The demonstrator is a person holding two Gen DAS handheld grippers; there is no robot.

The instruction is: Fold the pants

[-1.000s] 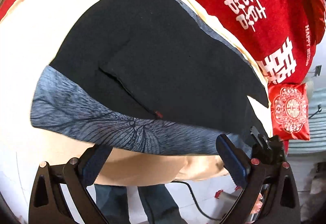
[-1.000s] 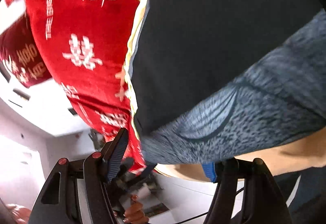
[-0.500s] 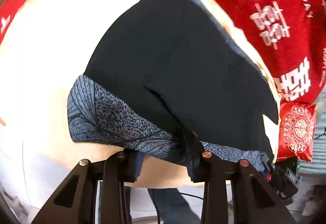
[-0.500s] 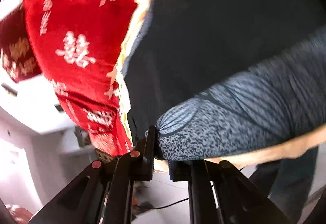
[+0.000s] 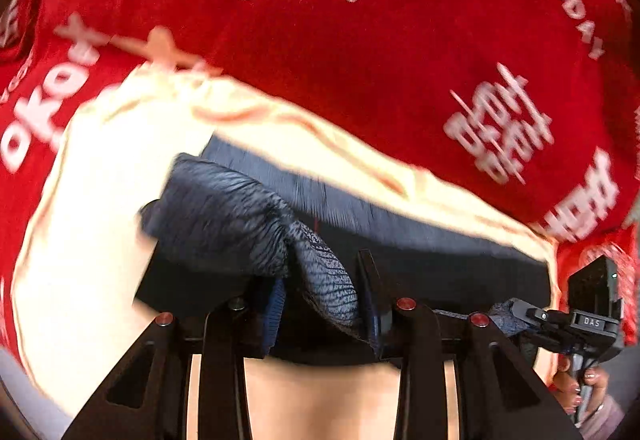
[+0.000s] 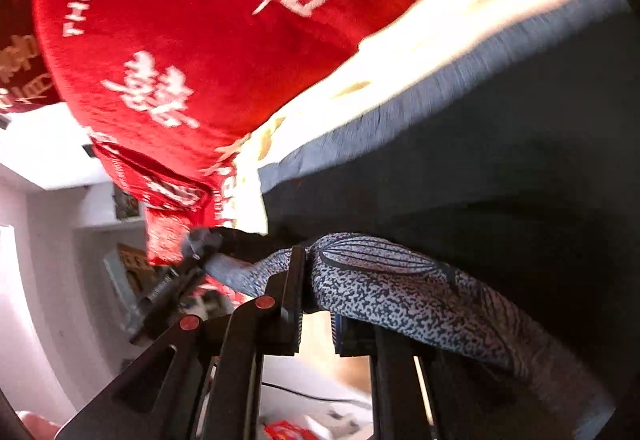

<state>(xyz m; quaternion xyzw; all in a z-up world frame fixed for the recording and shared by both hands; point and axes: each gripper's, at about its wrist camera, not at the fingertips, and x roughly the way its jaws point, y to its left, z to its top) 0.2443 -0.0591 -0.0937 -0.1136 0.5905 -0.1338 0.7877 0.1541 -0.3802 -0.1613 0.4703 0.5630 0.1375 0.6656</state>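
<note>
Now we pinch patterned waistband (image 5: 320, 272) in left gripper (image 5: 320, 304), fabric bunched between its pads. Right gripper (image 6: 316, 304) clamps same waistband (image 6: 400, 292) nearly flat, so both corners lift together for even fold. Beyond, pants (image 6: 500, 168) lie dark across cream sheet (image 5: 100, 168), far hem near sheet's far edge. Farther, red blanket (image 5: 320, 52) borders sheet. Fold likely midway.

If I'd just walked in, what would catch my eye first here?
Probably the bright red blanket with white characters filling the top of both views. Below it, on a cream sheet, lie dark pants with a grey patterned waistband, with the left gripper and right gripper each shut on that band.
</note>
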